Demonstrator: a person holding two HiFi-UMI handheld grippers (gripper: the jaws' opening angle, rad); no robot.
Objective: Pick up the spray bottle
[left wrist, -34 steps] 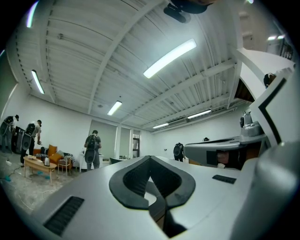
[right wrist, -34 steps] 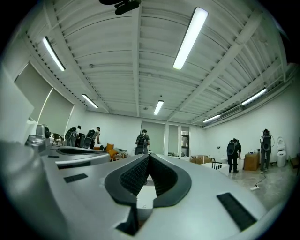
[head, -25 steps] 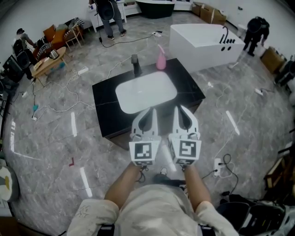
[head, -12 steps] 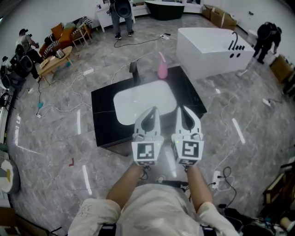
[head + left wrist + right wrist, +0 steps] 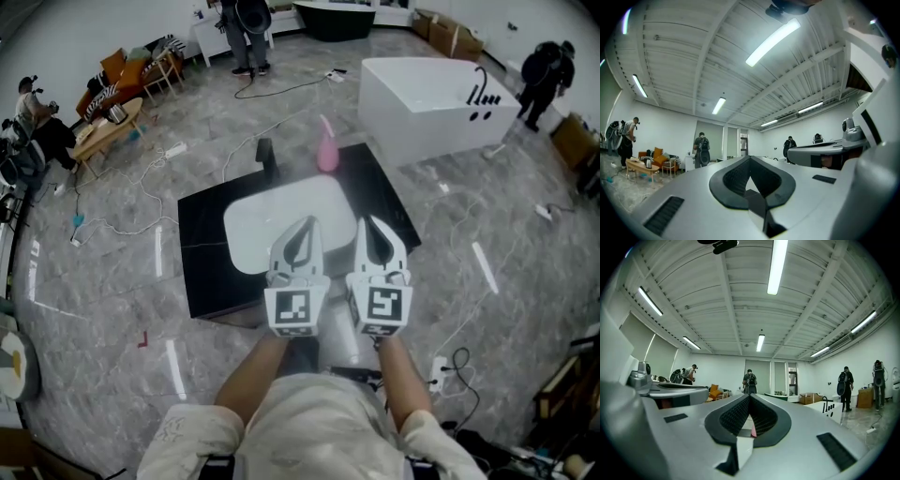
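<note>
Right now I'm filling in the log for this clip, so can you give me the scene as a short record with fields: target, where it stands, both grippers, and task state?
target: pink spray bottle, upright, untouched
place: far edge of the black counter, behind the white basin, right of the dark faucet
left gripper: jaws together, empty, well short of the bottle
right gripper: jaws together, empty, side by side with the left one
nearby: white bathtub beyond the counter
task state: bottle not yet reached
</note>
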